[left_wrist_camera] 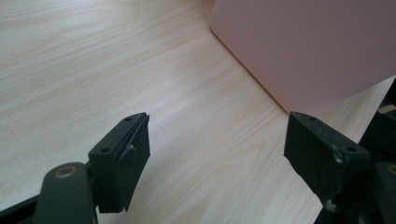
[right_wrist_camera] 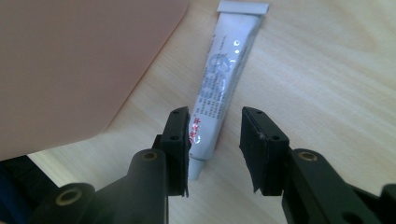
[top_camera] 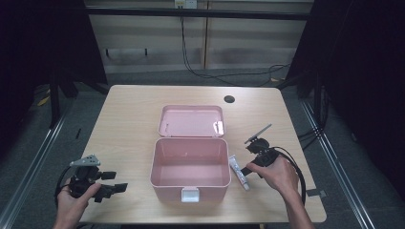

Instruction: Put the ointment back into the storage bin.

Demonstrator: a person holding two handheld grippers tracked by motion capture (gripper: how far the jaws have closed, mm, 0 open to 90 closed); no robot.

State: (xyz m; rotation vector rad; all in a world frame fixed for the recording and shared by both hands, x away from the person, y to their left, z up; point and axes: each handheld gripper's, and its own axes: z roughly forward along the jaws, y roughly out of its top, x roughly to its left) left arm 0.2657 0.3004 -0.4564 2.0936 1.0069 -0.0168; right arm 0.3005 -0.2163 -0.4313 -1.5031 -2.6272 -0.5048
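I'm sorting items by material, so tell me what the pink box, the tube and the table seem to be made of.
Box: probably molded plastic, matte pink, with smooth walls and rounded corners.
Tube: soft plastic or laminate, glossy white; light glints on it and its tail end is crimped flat.
Table: pale wood-grain top, likely laminate given its even, smooth sheen, though that is not certain.

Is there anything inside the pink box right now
No, the open pink box shows a bare pink floor; the tube lies beside it on the table.
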